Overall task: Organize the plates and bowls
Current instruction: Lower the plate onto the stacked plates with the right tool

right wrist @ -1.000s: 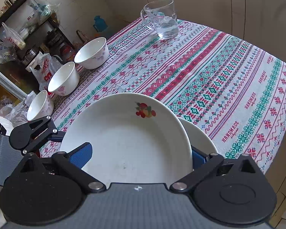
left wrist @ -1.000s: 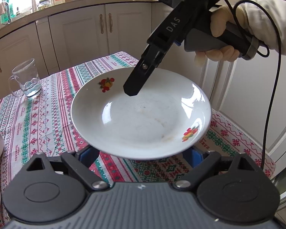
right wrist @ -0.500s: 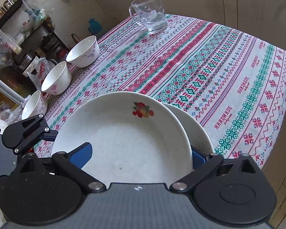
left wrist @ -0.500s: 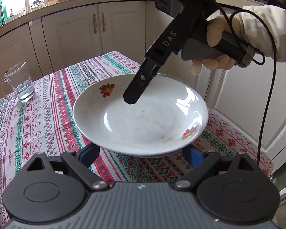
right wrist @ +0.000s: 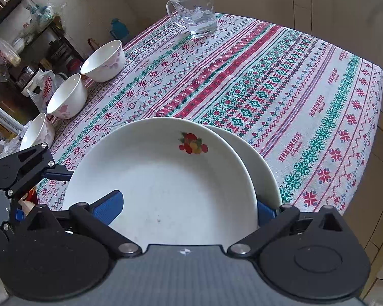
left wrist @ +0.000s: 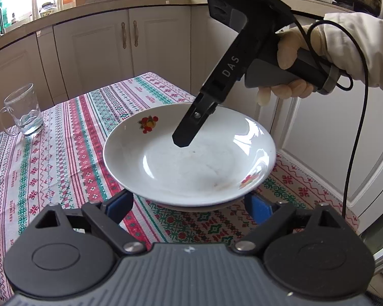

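- Clearly the stacking step is in hand: the fruit-printed white plate (right wrist: pixel 163 183) sits low in the right wrist frame, over a second white plate (right wrist: pixel 263 168) whose rim peeks out on its right side.
- In the left wrist view the right gripper (left wrist: pixel 182 141) reaches down from the upper right, one black finger inside the plate's far rim; it looks pinched on that rim, though the under finger is hidden.
- The left gripper (left wrist: pixel 189 204) frames the plate's near edge with blue pads spread wide, holding nothing.
- Whether the upper plate already rests fully on the lower one I cannot tell (a sliver of the lower rim shows beneath it).
- Next, probably: seat it squarely, release, then turn to the three floral bowls (right wrist: pixel 103 61) at the frame's left edge, near the glass mug (right wrist: pixel 196 10) on the patterned tablecloth (right wrist: pixel 306 97).
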A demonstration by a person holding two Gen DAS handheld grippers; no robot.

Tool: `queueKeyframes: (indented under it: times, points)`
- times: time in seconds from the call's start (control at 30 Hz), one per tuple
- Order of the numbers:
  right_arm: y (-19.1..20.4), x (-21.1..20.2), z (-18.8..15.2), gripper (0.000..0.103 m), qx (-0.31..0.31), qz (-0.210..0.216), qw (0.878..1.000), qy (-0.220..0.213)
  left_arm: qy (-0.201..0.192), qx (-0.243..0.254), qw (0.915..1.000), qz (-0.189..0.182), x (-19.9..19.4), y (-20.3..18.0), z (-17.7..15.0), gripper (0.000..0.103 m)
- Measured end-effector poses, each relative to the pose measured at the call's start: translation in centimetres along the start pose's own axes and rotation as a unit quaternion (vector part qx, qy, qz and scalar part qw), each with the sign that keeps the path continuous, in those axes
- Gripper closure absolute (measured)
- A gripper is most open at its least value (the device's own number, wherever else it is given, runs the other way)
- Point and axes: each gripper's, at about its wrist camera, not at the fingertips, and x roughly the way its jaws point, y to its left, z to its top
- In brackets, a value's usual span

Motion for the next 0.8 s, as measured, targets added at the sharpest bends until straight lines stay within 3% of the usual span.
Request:
queueKeyframes:
  times: [0.8]
  points:
    - [1.4, -1.4, -1.5, 0.0, 0.005, -0.048, 0.999, 0.023, -0.002, -0.01, 0.9998, -0.016, -0.1, 0.3, -0.1, 0.009]
